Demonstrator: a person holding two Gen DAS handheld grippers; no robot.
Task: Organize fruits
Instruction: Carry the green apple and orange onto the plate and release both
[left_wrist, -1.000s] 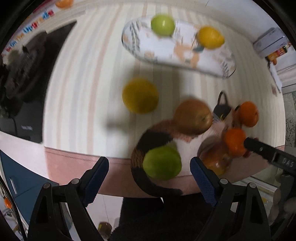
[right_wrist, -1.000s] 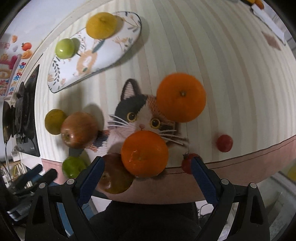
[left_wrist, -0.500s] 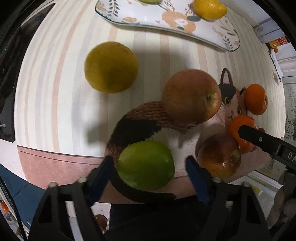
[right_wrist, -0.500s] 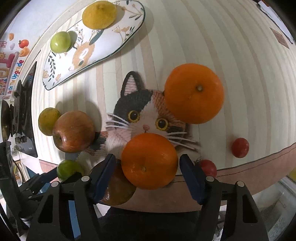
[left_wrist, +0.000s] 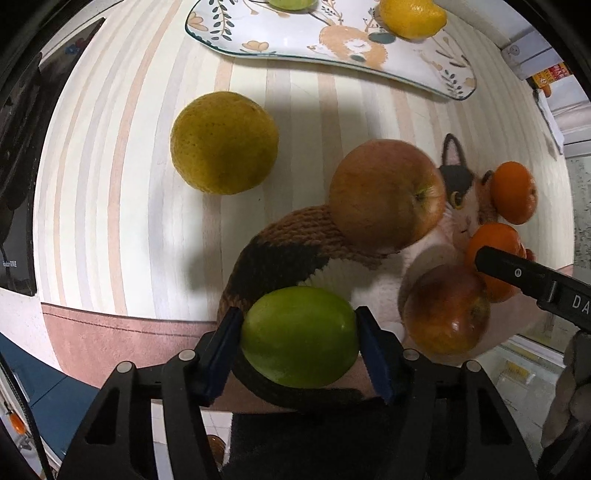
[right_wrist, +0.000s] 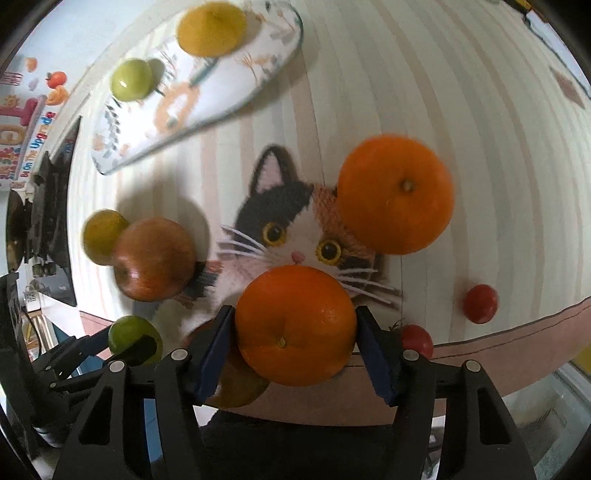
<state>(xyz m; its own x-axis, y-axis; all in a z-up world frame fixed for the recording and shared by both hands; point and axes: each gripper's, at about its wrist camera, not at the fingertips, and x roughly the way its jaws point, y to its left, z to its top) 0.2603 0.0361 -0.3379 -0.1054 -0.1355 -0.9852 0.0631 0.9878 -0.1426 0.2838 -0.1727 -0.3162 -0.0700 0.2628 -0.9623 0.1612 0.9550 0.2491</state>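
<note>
My left gripper (left_wrist: 298, 316) points straight down over the knitted cat mat (left_wrist: 280, 254). Its jaws are closing, and both blue pads touch the sides of a green apple (left_wrist: 299, 336). My right gripper (right_wrist: 295, 314) is closing too, with its pads against an orange (right_wrist: 295, 325) at the cat's chin. A second orange (right_wrist: 395, 194) lies by the cat's ear. Two red-brown apples (left_wrist: 386, 195) (left_wrist: 447, 308) and a yellow-green citrus (left_wrist: 223, 142) sit nearby. The patterned plate (left_wrist: 295, 48) holds a lemon (left_wrist: 412, 16) and a small green fruit (right_wrist: 131, 79).
Two cherry tomatoes (right_wrist: 480, 302) (right_wrist: 417, 341) lie near the striped table's front edge (left_wrist: 129, 325). A dark device (left_wrist: 14, 184) stands at the left. Boxes (left_wrist: 543, 66) sit at the far right. Bare tabletop stretches right of the oranges.
Both pairs of jaws have narrowed from wide apart to touching their fruit. The left gripper has come down over the green apple; the right one has hardly moved.
</note>
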